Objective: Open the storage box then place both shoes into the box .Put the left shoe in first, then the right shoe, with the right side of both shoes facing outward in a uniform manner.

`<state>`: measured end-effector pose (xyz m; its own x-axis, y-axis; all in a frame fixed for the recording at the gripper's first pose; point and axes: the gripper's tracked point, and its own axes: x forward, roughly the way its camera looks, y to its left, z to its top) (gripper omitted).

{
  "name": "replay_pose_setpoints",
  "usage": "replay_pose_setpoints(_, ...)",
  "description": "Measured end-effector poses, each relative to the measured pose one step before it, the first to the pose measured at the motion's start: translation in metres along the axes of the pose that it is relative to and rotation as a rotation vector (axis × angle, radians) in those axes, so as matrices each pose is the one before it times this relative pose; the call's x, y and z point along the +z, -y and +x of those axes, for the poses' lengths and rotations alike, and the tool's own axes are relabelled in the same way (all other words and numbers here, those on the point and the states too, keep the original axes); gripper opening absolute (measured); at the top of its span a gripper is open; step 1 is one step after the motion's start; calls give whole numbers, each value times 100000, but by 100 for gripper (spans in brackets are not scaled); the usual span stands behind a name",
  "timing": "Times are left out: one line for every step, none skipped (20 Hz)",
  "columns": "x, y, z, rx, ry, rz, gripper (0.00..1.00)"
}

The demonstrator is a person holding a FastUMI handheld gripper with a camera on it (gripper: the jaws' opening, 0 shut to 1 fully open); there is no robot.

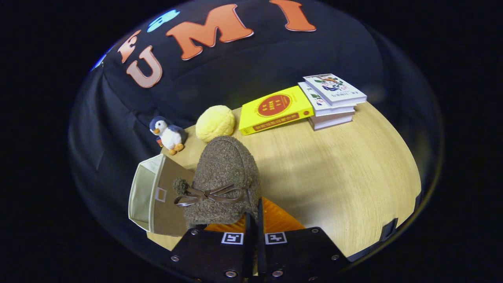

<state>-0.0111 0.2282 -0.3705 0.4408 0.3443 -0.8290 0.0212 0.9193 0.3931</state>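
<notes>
Gripper (254, 220) fingers nearly closed, pinching fuzzy brown shoe (224, 177) beside open beige storage box (151, 194), interior bare.

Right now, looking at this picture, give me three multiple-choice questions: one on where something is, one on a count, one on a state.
1. Where is the storage box relative to the held shoe?
A. beside it, by the table's edge
B. on the books
C. behind the yellow book

2. How many books are on the table?
A. two
B. four
C. six

3. What is the hand-held gripper doing?
A. open, holding nothing
B. shut on the shoe
C. gripping the penguin

Answers: 1 A, the open box lies right beside the shoe; 2 B, the yellow book plus the stack of three; 3 B, the fingers are pressed together on the shoe's rim.
</notes>
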Motion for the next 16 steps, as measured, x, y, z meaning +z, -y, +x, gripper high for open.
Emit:
replay_pose_setpoints(134,-1619,-52,743,9,-996,5)
replay_pose_setpoints(90,-1683,33,585,18,-1408,5)
replay_pose_setpoints(47,-1559,25,565,-1,-1405,5)
replay_pose_setpoints(52,-1530,27,777,-234,-1602,5)
replay_pose_setpoints(63,-1523,132,1041,-200,-1136,5)
replay_pose_setpoints(196,-1544,126,1123,-109,-379,5)
replay_pose_setpoints(176,-1573,86,1472,114,-80,5)
replay_pose_setpoints(147,-1397,12,1117,5,-4,5)
replay_pose_setpoints(4,-1316,-118,1029,81,-255,6)
replay_pose_setpoints(-11,-1336,54,922,137,-617,5)
replay_pose_setpoints(-33,-1258,151,942,-237,-609,5)
replay_pose_setpoints(-94,-1226,178,1043,-340,-374,5)
replay_pose_setpoints(0,-1171,268,1252,-467,-375,5)
replay_pose_setpoints(-1,-1151,234,1070,-344,-446,6)
replay_pose_setpoints(44,-1037,331,809,-442,-716,6)
replay_pose_setpoints(-9,-799,346,399,-166,-836,6)
